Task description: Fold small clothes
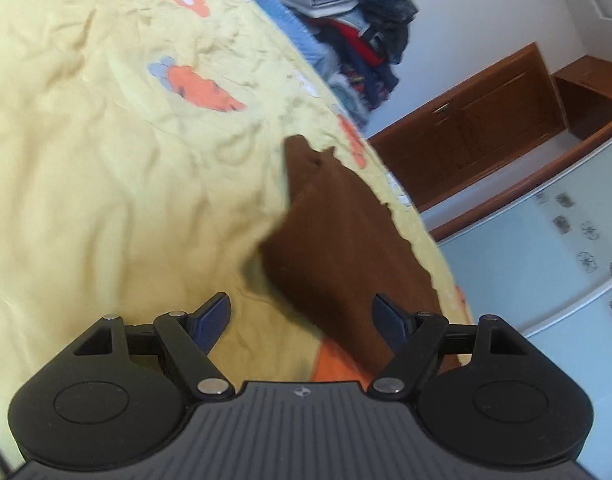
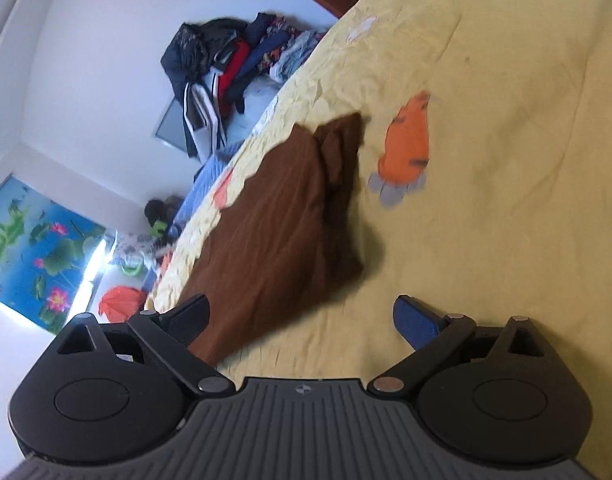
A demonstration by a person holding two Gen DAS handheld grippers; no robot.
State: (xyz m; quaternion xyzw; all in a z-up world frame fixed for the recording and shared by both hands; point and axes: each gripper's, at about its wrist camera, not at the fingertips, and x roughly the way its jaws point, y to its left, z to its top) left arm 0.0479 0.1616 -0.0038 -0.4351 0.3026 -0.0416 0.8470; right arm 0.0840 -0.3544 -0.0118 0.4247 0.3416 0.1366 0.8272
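The bed, under a yellow bedspread printed with orange flowers, fills most of both views, and its wrinkled surface is the first hazard: a pad that dips too low could catch the bedspread together with the garment, so that any fold drags the cover up with it.

The pile of clothes heaped against the wall beyond the bed sits well apart from the work and poses little risk, though it suggests more pieces are waiting.

The brown garment lies on the bedspread close to the bed's edge, apparently already doubled over, with a rumpled, raised corner at its far end. It looks soft and limp, so that loose corner may spring open or slide, and a careless tug toward the edge could pull the whole piece off the bed.

The right tongs stand spread wide, nothing between the pads, the garment's near end just by the left pad. The left tongs are also spread, empty, with the brown cloth close against the right pad. Both views are blurred, so exact contact cannot be told. With neither pair gripping, the fold rests on its own; a brushing finger could undo it.
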